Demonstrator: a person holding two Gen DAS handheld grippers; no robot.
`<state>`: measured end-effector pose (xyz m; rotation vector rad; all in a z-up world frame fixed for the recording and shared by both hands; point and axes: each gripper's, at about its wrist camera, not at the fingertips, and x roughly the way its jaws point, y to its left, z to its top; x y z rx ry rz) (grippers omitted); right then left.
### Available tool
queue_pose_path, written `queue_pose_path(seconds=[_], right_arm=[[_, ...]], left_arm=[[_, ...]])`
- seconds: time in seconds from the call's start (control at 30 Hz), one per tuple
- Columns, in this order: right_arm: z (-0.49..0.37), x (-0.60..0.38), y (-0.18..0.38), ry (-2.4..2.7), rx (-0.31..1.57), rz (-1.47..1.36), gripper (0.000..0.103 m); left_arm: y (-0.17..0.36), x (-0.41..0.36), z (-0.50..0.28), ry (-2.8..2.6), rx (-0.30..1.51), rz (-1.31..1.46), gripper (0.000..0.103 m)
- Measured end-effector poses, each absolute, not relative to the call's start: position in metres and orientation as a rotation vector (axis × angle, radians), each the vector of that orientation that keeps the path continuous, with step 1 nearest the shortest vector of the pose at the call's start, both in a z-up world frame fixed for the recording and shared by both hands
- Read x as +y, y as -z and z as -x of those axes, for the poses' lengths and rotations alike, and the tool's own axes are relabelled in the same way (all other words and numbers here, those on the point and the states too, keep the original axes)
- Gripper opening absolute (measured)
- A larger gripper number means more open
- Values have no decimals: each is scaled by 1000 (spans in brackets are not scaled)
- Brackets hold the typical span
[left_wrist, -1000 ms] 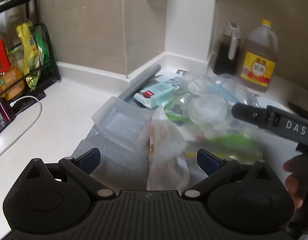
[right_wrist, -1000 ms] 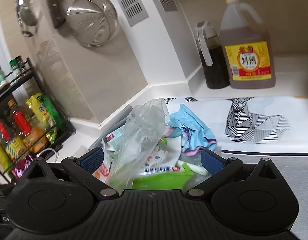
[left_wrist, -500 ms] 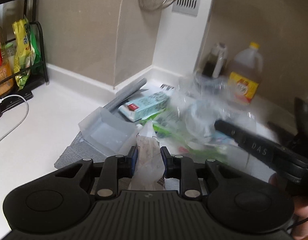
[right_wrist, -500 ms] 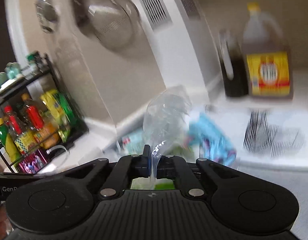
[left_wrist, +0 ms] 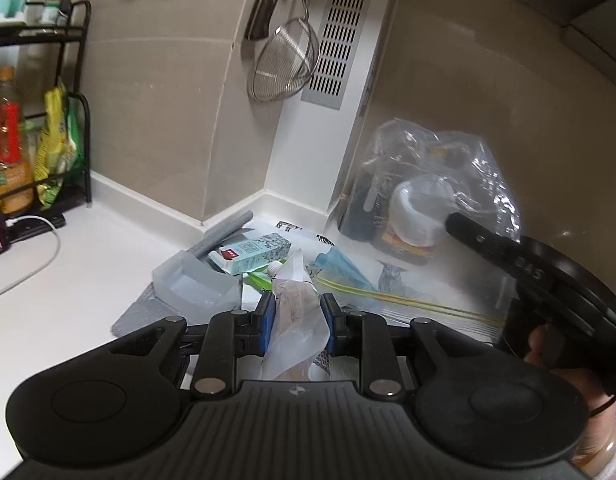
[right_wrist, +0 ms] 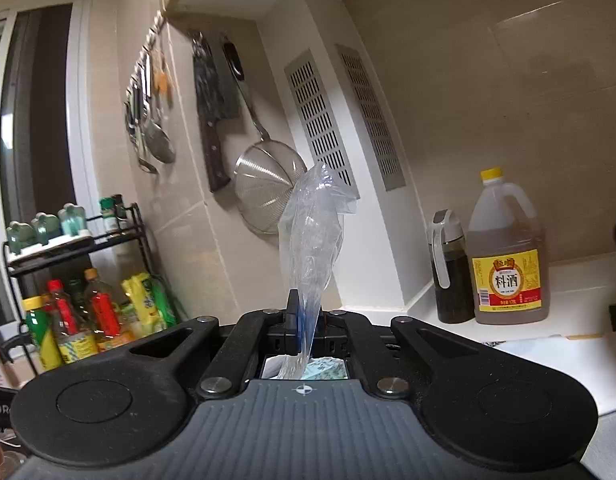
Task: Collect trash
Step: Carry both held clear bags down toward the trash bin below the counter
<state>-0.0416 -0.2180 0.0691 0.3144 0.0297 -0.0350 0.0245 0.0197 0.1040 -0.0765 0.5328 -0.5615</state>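
My left gripper is shut on a crumpled clear wrapper and holds it above the trash pile. The pile on the counter has a teal carton, a translucent plastic tray, a green packet and a blue wrapper. My right gripper is shut on the edge of a clear plastic bag and holds it up in the air. In the left wrist view the same bag hangs from the right gripper's finger at the right, with a white cup-like piece inside.
A cooking wine jug and a dark oil bottle stand in the back corner. A black rack with sauce bottles is at the left. A strainer and a cleaver hang on the wall. A white cable lies on the counter.
Both grippers closed, the left on the wrapper and the right on the clear bag. Both then lifted their loads up away from the pile.
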Motion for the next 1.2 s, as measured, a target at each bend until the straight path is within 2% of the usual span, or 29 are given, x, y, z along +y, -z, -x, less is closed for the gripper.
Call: queue_pose_path(seconds=[0.3,0.7,1.2], right_arm=[[119,-195,-73,-39,9,-312,3],[206,-147,-64,-208,103,-220,3],[224,-96,-9,-258,344,-178,3]], left_arm=[[-98,63,35,537,519,75,27],[-80,118,126,506,503,53,27],[-38,154,183,438,551,71,27]])
